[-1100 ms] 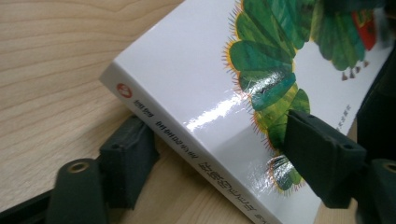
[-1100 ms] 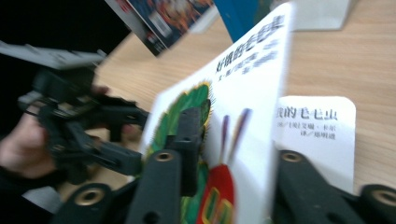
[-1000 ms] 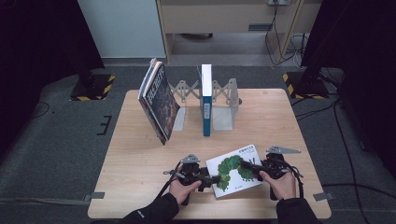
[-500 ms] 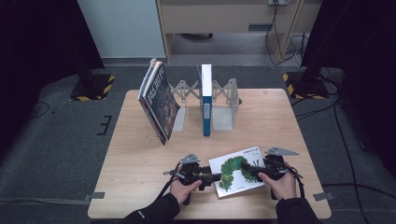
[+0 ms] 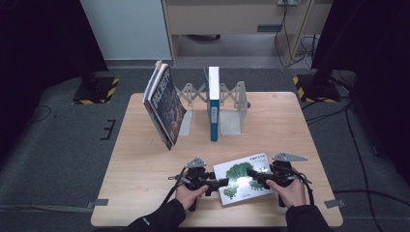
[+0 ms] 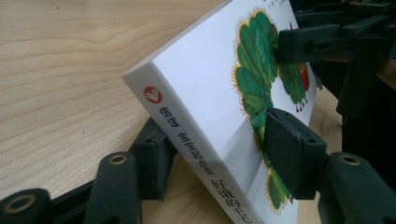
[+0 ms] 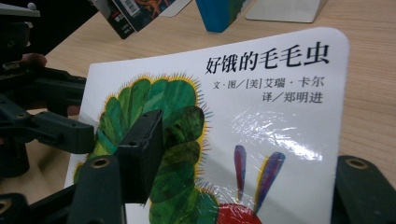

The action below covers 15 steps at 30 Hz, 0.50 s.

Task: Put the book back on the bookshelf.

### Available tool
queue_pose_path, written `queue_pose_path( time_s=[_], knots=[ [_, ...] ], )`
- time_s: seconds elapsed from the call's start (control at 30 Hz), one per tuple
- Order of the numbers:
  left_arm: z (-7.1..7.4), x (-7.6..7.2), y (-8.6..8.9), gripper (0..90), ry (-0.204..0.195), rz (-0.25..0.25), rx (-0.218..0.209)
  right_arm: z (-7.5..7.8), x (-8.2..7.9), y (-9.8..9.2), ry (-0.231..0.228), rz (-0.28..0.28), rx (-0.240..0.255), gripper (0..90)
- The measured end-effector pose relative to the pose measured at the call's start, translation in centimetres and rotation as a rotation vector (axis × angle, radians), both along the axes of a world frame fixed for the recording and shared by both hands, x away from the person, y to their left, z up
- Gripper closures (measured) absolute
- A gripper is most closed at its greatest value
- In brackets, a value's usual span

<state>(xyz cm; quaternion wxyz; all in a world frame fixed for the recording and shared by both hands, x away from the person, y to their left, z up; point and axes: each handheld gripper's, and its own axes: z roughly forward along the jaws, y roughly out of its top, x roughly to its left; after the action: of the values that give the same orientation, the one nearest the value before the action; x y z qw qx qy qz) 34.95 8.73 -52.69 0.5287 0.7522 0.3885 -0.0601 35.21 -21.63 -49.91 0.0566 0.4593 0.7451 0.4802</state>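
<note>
A white picture book with a green caterpillar on its cover lies near the table's front edge, between my two grippers. My left gripper has just been closing on its spine side. In the left gripper view one jaw sits under the book and the other pad presses on the cover, so the left gripper holds that side tilted up off the wood. My right gripper has just been opening. In the right gripper view the book lies between that gripper's parted jaws, one pad over the cover, the other below the edge.
At the back of the wooden table stands an expanding metal book rack with a blue-spined book upright in it. Dark-covered books lean against its left end. Free wood lies left of my hands.
Both hands keep their places at the front edge. The book has shifted only slightly between the two grippers.
</note>
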Motion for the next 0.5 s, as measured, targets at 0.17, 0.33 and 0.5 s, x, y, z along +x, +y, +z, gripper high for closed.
queue_pose_path(
  time_s=[0.17,0.33,0.5],
  knots=[
    [0.1,-0.1,0.1,47.5,-0.015,0.0,0.011,0.2,0.0,-0.1,-0.022,-0.006,0.01,38.4],
    [0.2,-0.2,0.2,49.0,-0.015,0.005,0.014,0.3,0.0,-0.4,-0.032,-0.049,0.013,34.1],
    [0.2,-0.2,0.3,52.6,-0.022,0.008,0.019,0.2,0.1,-1.5,-0.053,-0.089,-0.01,33.3]
  ],
)
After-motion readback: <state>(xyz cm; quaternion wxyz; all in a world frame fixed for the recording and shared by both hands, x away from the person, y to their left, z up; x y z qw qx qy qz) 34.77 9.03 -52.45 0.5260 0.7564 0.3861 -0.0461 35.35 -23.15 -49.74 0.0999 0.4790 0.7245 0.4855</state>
